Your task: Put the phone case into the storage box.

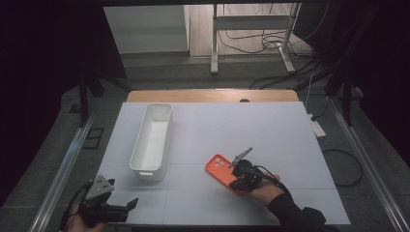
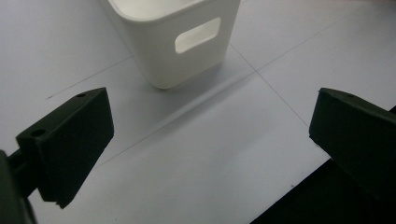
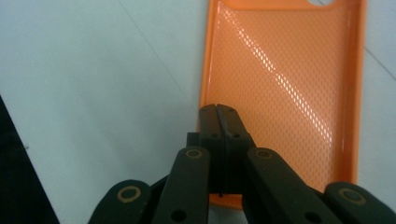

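An orange phone case [image 1: 218,166] lies inside-up on the white table, right of centre. In the right gripper view its dimpled inner face [image 3: 285,84] fills the upper right. My right gripper [image 3: 218,114] is shut, its two jaws pressed together on the case's side wall near a bottom corner; from above, this gripper [image 1: 238,183] sits over the case's near end. My left gripper [image 1: 131,205] hovers at the table's front left corner. It is open and holds nothing [image 2: 210,135].
A long white bin [image 1: 152,140] stands left of centre, its handle end [image 2: 182,42] facing my left gripper. The table's front edge [image 2: 299,186] runs close under the left jaws. Beyond the table are a metal stand [image 1: 251,29] and floor cables.
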A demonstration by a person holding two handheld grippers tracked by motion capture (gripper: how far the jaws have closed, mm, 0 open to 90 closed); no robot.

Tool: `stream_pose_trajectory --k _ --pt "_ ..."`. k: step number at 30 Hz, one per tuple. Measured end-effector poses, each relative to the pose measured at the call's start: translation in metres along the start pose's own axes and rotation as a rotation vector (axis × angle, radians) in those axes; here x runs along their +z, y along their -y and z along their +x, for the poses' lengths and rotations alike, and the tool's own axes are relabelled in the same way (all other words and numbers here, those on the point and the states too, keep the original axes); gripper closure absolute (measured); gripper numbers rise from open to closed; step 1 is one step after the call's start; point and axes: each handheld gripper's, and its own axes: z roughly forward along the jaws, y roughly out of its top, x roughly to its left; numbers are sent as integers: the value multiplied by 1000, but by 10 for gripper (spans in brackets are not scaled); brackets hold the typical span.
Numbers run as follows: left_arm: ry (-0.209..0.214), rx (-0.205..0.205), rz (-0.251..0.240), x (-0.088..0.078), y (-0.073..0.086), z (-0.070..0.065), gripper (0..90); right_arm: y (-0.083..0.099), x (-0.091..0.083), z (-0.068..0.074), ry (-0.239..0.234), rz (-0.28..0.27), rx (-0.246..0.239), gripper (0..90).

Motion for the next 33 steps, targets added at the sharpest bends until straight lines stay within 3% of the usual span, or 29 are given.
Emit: stream_pose_trajectory --k 20,24,27,28,33 --pt "-2 7 3 0 0 -1 7 -9 5 11 -30 1 -14 893" --pt "-2 8 4 0 0 -1 8 -9 -2 9 -23 -32 1 833" --pt "-2 8 4 0 0 -1 8 -9 -9 5 31 -68 9 706" --pt "-2 8 4 0 0 -1 8 -9 -9 5 31 -68 9 706" --pt "-2 8 5 1 0 -1 9 -9 -16 -1 77 -103 56 526"
